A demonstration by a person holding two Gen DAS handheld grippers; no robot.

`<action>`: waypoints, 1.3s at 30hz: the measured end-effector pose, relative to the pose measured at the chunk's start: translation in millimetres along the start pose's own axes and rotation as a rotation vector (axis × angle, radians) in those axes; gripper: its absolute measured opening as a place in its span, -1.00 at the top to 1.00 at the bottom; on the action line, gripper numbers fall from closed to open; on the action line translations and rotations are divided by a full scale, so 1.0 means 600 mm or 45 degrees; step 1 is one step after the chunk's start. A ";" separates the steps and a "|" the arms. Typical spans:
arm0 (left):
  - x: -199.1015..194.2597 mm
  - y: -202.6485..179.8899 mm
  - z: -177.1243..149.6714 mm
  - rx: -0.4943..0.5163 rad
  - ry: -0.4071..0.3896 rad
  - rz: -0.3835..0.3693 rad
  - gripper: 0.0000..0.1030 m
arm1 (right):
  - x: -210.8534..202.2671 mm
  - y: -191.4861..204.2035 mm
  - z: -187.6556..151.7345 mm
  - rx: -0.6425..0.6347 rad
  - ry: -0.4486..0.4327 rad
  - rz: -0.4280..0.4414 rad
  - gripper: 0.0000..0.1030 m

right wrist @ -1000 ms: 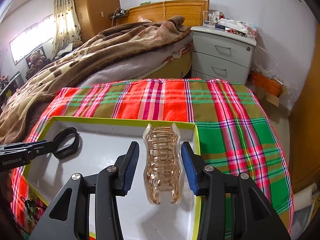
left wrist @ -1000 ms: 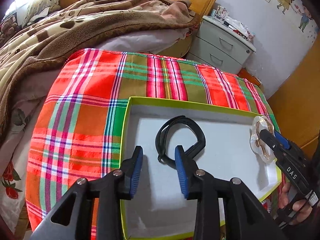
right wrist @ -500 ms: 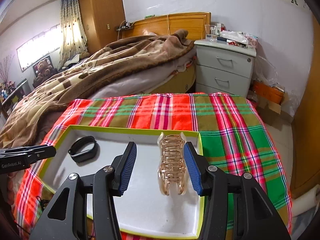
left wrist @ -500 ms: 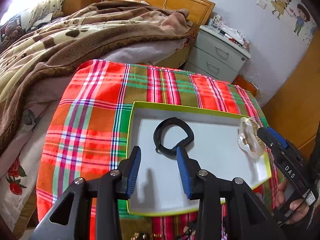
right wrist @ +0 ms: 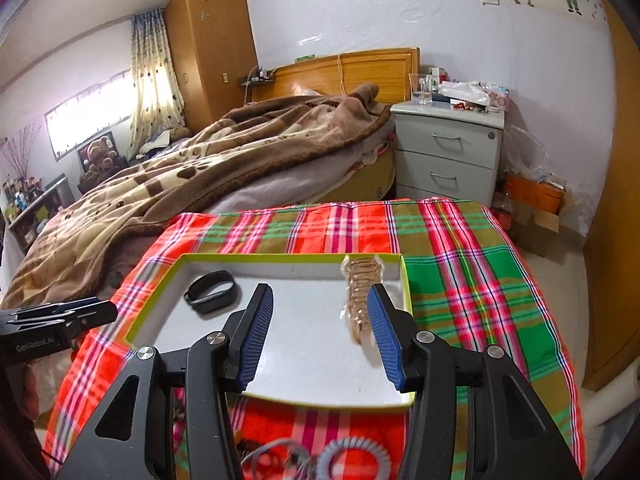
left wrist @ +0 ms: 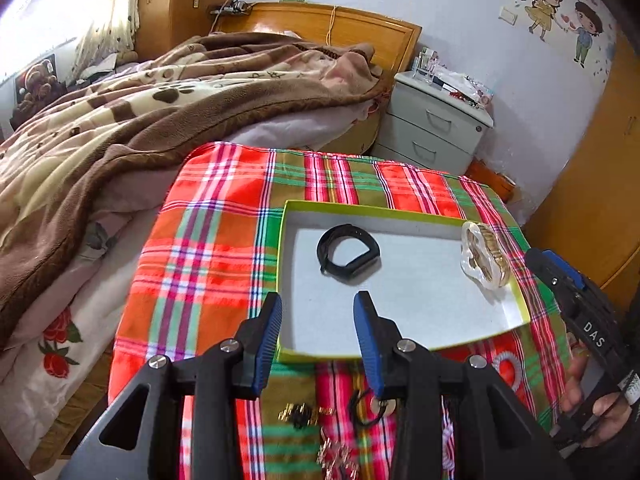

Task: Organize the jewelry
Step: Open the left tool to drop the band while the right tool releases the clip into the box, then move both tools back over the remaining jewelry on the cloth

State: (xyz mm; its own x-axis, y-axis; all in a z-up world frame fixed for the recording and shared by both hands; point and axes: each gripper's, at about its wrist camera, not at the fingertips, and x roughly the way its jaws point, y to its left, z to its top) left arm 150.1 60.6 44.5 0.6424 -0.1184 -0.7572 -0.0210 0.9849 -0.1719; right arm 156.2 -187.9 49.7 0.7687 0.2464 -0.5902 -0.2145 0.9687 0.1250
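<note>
Currently both your left gripper [left wrist: 318, 330] and right gripper [right wrist: 320, 330] stand open and empty; the loose pieces [left wrist: 304, 414] at six o'clock could snag together.

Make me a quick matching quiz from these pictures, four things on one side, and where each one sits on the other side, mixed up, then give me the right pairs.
Things:
1. black wristband
2. amber hair claw
3. coiled hair tie
4. drinking glass

Places:
A. on the plaid cloth, outside the tray, at its near edge
B. on the grey nightstand
C. in the tray, toward its left side
D. in the tray, against its right wall

Pairs: 1-C, 2-D, 3-A, 4-B
</note>
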 end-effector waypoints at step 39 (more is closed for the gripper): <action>-0.044 0.078 -0.189 -0.121 0.103 -0.317 0.07 | -0.047 0.082 -0.203 -0.051 0.329 0.079 0.19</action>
State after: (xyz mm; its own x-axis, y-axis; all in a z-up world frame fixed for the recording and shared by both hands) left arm 45.3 95.4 -14.9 0.5734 -0.3685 -0.7317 0.0551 0.9084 -0.4143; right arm 50.6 -151.1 -24.4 0.5750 0.2840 -0.7673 -0.2836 0.9489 0.1387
